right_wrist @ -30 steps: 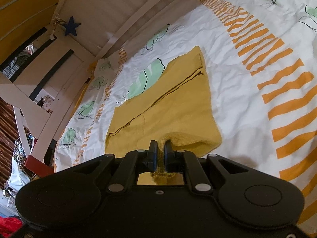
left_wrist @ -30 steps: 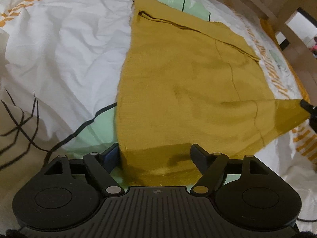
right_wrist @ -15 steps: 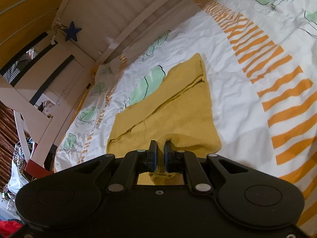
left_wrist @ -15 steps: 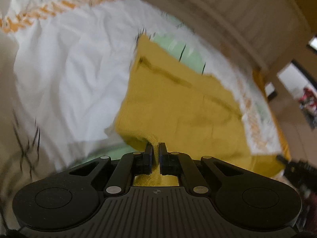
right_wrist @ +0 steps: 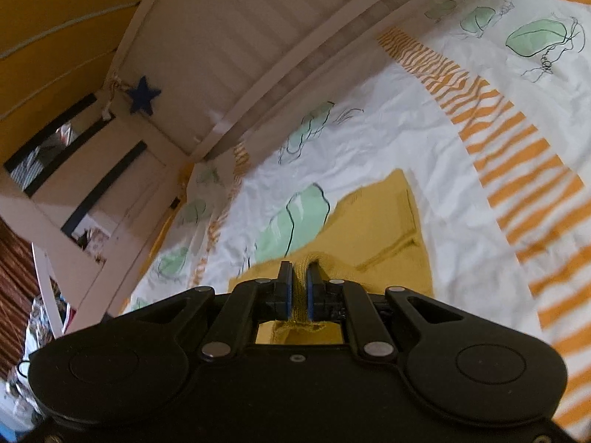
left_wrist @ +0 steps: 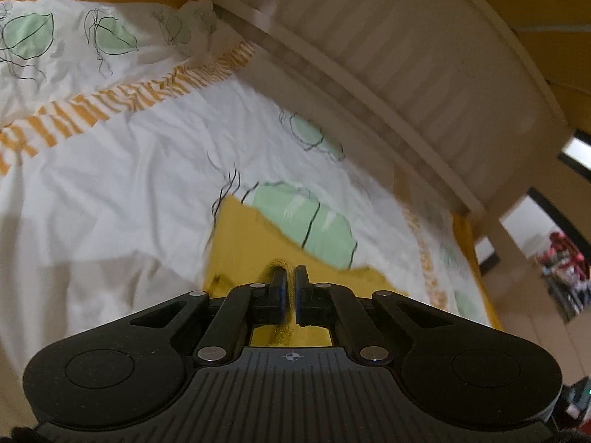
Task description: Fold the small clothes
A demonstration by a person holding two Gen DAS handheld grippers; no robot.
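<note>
A mustard-yellow knit garment (left_wrist: 255, 254), ribbed along its edge, lies partly on a crumpled white bedsheet (left_wrist: 129, 192) printed with pale green leaves and orange stripes, its near edge lifted off the bed. The left gripper (left_wrist: 290, 277) has its black jaws closed tight on a pinched fold of the yellow cloth, and the right gripper (right_wrist: 300, 277) likewise clamps a bunched ridge of it. Beyond the bed stands a slatted, pale wooden bed rail (right_wrist: 258, 37) with a dark blue star (right_wrist: 143, 95) hung on it.

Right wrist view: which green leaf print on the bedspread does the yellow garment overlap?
The large leaf just above the right gripper; the yellow garment covers its lower edge. The other leaves lie clear.
</note>
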